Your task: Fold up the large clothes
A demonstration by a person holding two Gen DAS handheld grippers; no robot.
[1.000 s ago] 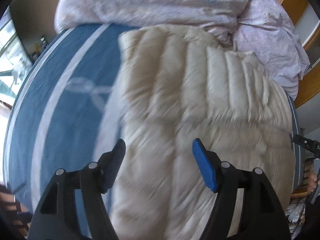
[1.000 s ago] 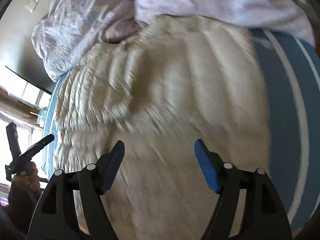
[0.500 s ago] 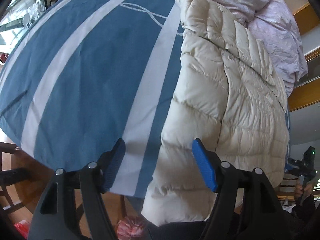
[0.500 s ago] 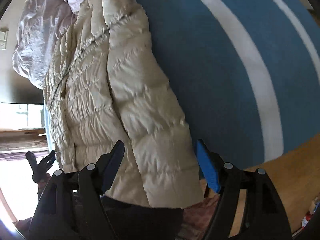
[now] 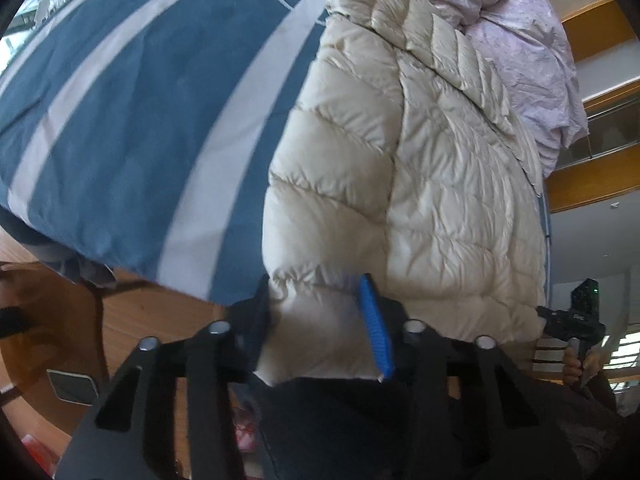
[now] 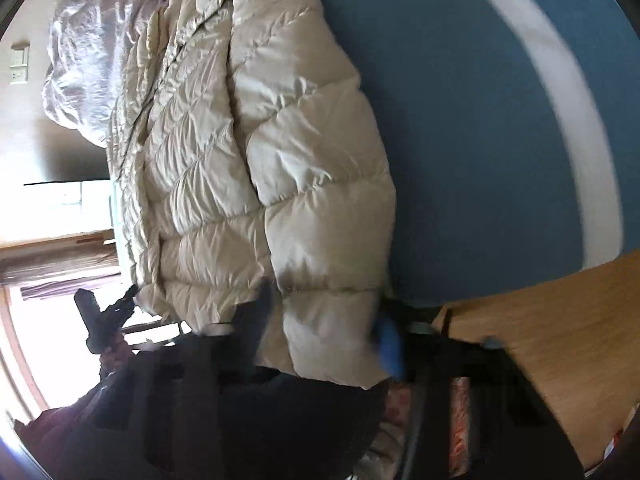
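Blue white-striped bedspread [image 5: 132,128] is carrying cream quilted puffer jacket [image 5: 440,184]; left gripper [image 5: 320,320] and right gripper [image 6: 326,326], jaws just closing, are pinching its soft, slippery cuffs.

Bare striped bedspread [image 5: 132,120] (open room); crumpled duvet [image 5: 532,64] blocks beyond.

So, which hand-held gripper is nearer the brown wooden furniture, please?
Left. The left hand-held gripper, jaws just closed onto one jacket cuff, is beside the furniture; the right hand-held gripper, likewise just closed on the other cuff, is across the jacket.
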